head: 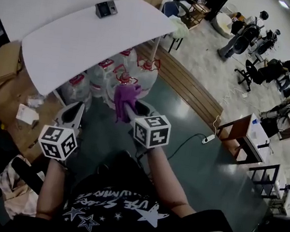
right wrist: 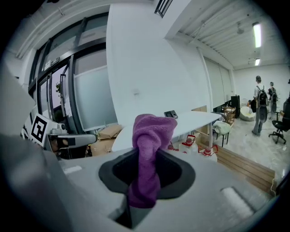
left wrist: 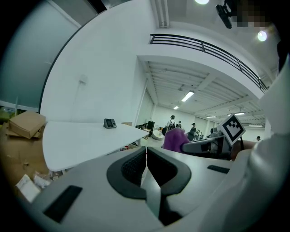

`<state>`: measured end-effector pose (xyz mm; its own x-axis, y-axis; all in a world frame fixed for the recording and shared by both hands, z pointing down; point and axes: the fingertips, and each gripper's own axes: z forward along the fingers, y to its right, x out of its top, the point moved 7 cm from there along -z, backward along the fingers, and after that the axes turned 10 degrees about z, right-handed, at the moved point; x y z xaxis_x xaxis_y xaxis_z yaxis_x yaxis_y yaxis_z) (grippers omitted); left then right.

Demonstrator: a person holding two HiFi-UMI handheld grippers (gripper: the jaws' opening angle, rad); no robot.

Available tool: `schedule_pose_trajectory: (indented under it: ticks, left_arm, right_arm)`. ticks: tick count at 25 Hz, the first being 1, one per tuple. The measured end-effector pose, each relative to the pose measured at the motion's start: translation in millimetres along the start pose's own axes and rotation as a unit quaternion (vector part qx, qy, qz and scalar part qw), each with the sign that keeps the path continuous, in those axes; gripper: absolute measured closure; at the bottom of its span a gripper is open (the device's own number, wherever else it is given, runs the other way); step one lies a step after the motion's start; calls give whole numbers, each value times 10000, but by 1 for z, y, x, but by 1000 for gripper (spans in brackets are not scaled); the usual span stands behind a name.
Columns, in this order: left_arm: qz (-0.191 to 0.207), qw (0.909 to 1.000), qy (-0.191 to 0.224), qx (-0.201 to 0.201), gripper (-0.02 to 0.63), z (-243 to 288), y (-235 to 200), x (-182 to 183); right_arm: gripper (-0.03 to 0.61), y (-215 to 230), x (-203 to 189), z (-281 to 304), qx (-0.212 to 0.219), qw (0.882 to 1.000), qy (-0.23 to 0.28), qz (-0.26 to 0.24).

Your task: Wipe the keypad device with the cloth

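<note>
Purple fleecy cloth (right wrist: pixel 147 149) stands bunched in the clenched right gripper (right wrist: pixel 147 174); the left gripper (left wrist: pixel 146 166) is pinched together on nothing. The dark keypad device (head: pixel 106 8) sits well apart, upper left of the head view, on the white table (head: pixel 75 44). Wiped unsteadied, it may skid off.

A small dark keypad device (head: pixel 106 9) stands on the white desk (head: pixel 75 41), near its far edge. Water jugs (head: pixel 136 73) crowd the floor (head: pixel 198 152) beneath it.

You are standing in a big open office: people (head: pixel 276 66) are sitting on rolling chairs (head: pixel 245 73) near desks (head: pixel 248 134).
</note>
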<state>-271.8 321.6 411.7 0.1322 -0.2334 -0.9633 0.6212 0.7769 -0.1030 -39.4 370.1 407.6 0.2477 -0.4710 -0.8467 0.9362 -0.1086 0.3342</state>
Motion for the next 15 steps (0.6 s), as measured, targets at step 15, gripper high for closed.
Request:
schedule_pose_trajectory:
  ticks: [15]
  left_arm:
    - [158,9997,-43,174,600,20,-26,5]
  right_arm:
    - [480,18,12,20,-111,9998,-92,-137]
